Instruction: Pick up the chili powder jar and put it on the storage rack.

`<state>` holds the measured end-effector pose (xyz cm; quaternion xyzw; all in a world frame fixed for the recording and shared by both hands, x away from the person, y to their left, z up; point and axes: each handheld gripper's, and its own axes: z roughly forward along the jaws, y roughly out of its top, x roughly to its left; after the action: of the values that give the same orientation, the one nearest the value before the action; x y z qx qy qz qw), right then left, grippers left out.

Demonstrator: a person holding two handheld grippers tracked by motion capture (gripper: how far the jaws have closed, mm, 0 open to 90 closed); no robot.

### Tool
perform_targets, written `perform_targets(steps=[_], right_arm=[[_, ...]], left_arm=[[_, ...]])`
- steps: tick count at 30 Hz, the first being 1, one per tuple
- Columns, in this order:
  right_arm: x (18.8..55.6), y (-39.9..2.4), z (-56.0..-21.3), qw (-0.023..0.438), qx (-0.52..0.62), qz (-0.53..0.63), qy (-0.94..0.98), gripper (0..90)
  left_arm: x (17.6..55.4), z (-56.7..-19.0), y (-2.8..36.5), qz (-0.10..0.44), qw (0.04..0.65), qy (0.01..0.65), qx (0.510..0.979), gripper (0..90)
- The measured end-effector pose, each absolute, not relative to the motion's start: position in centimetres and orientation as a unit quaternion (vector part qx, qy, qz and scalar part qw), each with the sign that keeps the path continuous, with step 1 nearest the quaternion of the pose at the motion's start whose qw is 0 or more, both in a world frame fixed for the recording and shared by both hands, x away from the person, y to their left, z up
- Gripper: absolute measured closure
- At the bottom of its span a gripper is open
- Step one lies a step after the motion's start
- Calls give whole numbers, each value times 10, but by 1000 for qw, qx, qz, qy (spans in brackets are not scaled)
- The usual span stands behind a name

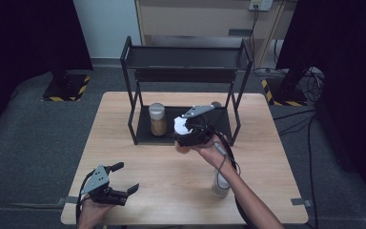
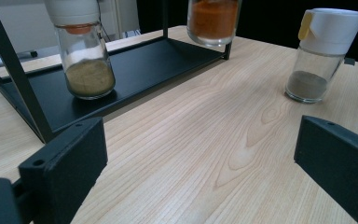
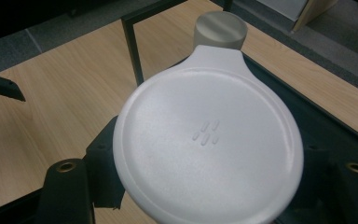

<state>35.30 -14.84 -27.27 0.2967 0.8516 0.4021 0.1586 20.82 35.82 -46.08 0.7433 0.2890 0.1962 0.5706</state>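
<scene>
- Table [image 1: 124,157]: light wood, with a black two-tier metal rack [image 1: 186,57] standing at its far middle.
- Your left gripper [image 1: 124,177] sits at the near left corner, low over the wood, its jaws spread wide apart with nothing between them.
- Your right gripper [image 1: 183,126] is at the front edge of the rack's lower shelf [image 2: 135,65], clamped on the orange spice jar [image 2: 213,21]; the jar's round white lid [image 3: 207,144] faces the right gripper view's camera. In the left gripper view its glass base hangs above the shelf's right end; whether it touches, you cannot tell.
- Left on that shelf stands a jar of tan powder [image 1: 157,119], upright, with a pale cap.
- Near right on the table, beside your right forearm, stands a glass shaker [image 2: 318,56] with a white flip-top lid and a little grey powder at the bottom, well apart from the rack.
</scene>
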Motion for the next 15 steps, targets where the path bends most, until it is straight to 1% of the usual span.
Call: perform_targets(steps=[15], right_arm=[[389,-153,-267,160,285,400,856,312]], left_arm=[[211,-463,359,192,568,298,742,15]])
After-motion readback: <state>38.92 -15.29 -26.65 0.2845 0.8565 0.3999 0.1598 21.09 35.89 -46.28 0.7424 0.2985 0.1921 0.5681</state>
